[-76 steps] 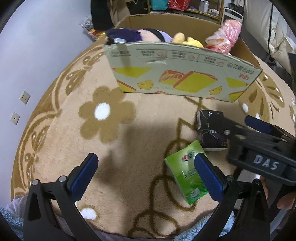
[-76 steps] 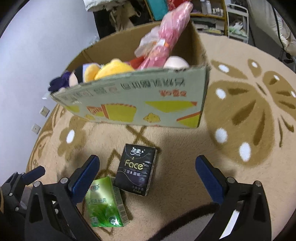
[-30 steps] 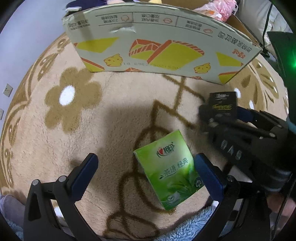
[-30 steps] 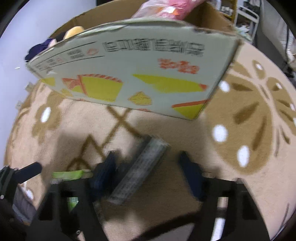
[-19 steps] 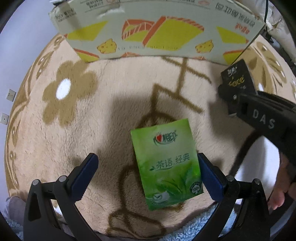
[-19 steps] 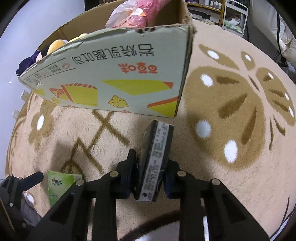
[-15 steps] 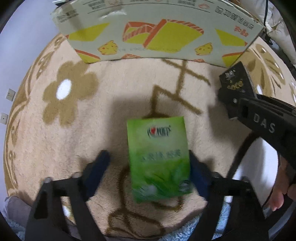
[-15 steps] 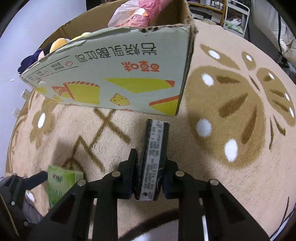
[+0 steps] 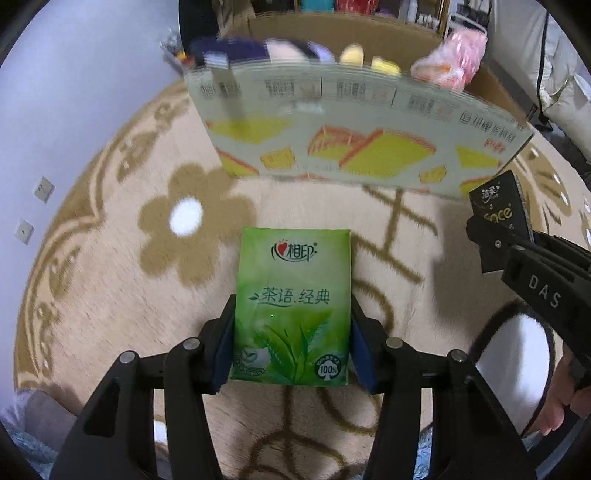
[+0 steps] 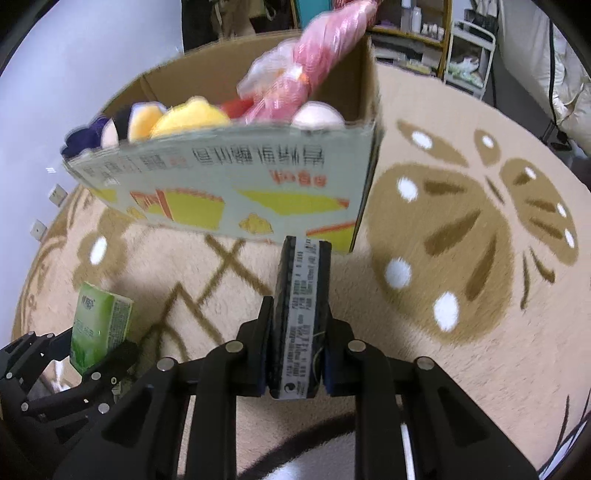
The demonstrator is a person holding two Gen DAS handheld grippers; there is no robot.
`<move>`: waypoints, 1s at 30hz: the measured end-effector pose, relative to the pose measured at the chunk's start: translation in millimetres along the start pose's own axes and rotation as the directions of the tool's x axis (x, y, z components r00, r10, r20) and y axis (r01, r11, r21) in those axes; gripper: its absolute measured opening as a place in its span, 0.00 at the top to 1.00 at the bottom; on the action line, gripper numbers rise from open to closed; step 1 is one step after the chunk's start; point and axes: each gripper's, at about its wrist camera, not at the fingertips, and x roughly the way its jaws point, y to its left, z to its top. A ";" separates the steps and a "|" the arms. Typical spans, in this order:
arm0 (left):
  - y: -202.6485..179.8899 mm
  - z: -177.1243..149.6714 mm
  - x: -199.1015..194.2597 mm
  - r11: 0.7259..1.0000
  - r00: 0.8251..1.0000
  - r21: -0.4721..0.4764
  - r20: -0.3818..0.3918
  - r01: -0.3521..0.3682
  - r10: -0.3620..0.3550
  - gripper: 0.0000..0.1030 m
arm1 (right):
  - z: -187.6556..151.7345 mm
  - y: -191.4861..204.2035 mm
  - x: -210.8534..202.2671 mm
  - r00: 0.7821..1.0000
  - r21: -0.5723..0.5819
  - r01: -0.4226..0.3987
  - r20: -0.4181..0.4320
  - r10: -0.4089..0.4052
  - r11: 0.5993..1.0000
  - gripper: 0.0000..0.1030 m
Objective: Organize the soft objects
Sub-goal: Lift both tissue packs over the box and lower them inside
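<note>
My left gripper [image 9: 291, 343] is shut on a green tissue pack [image 9: 293, 302], held flat above the rug; the pack also shows in the right wrist view [image 10: 98, 325]. My right gripper [image 10: 297, 354] is shut on a black tissue pack [image 10: 301, 314], held on edge; that pack shows at the right of the left wrist view [image 9: 498, 206]. A cardboard box [image 9: 351, 147] printed with yellow shapes stands just beyond both packs, also in the right wrist view [image 10: 236, 188]. It holds plush toys [image 10: 192, 114] and a pink wrapped bundle [image 10: 314, 55].
A beige rug with brown flower patterns [image 9: 184, 229] covers the floor. A grey wall [image 9: 74, 74] with outlets runs on the left. Shelves with bottles [image 10: 424, 22] stand behind the box. A white rack [image 10: 469, 55] stands at the back right.
My left gripper closed on the green pack and lifted it. My right gripper closed on the black pack, turned it on edge and raised it toward the box.
</note>
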 end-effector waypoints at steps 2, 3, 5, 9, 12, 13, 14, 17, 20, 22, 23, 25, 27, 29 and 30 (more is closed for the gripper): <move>-1.0 5.2 -7.9 1.000 0.999 0.000 0.036 0.001 -0.001 0.50 | -0.4 -3.6 -8.7 1.000 0.008 -0.008 0.030 0.008 1.000 0.79; 1.9 9.2 -10.8 1.000 0.999 0.001 0.051 0.006 -0.006 0.50 | 0.6 -4.2 -13.3 0.999 0.013 -0.010 0.046 0.009 1.000 0.79; 4.0 14.3 -19.2 1.000 0.995 0.004 0.097 0.008 -0.008 0.50 | 1.7 -6.8 -22.2 0.997 0.021 -0.012 0.078 0.010 1.000 0.79; 8.0 26.9 -34.3 1.000 0.984 0.007 0.180 -0.006 0.004 0.50 | 8.0 -15.0 -29.2 0.990 0.049 -0.030 0.136 0.023 0.998 0.79; 11.7 30.8 -48.1 1.000 0.974 -0.002 0.227 0.011 -0.010 0.50 | 13.0 -17.4 -43.8 0.980 0.058 -0.054 0.193 0.042 0.997 0.79; 10.8 31.2 -53.8 1.000 0.970 -0.006 0.243 0.015 -0.013 0.50 | 14.5 -16.3 -49.6 0.975 0.056 -0.063 0.217 0.050 0.996 0.79; 13.5 34.6 -55.1 1.000 0.967 -0.009 0.254 0.017 -0.014 0.50 | 16.5 -14.5 -53.6 0.972 0.053 -0.073 0.229 0.059 0.996 0.79; 18.5 40.7 -60.7 0.999 0.959 -0.020 0.283 0.032 -0.025 0.50 | 20.6 -11.1 -62.1 0.965 0.050 -0.083 0.253 0.068 0.995 0.79; 21.7 45.8 -62.5 0.999 0.955 -0.027 0.297 0.038 -0.028 0.50 | 23.9 -9.1 -70.8 0.957 0.045 -0.087 0.280 0.071 0.995 0.79; 22.1 48.3 -67.1 0.999 0.951 -0.030 0.310 0.032 -0.021 0.50 | 26.2 -8.0 -77.8 0.952 0.045 -0.089 0.299 0.072 0.995 0.79; 24.2 49.4 -67.9 0.999 0.949 -0.032 0.316 0.032 -0.020 0.50 | 27.0 -7.6 -81.1 0.949 0.043 -0.093 0.306 0.076 0.995 0.79; 25.7 51.4 -72.2 0.999 0.944 -0.034 0.328 0.038 -0.024 0.50 | 28.0 -6.9 -85.7 0.945 0.040 -0.095 0.318 0.077 0.995 0.79; 27.2 54.7 -77.1 0.999 0.937 -0.027 0.348 0.030 -0.019 0.50 | 30.8 -6.1 -91.5 0.939 0.036 -0.100 0.334 0.083 0.994 0.79; 25.9 58.2 -83.7 1.000 0.928 -0.015 0.373 0.006 0.000 0.50 | 34.9 -4.8 -94.8 0.934 0.027 -0.101 0.346 0.085 0.995 0.79; 26.1 60.7 -86.3 1.000 0.924 -0.012 0.383 0.006 -0.001 0.50 | 37.6 -4.0 -95.9 0.933 0.022 -0.098 0.350 0.084 0.995 0.79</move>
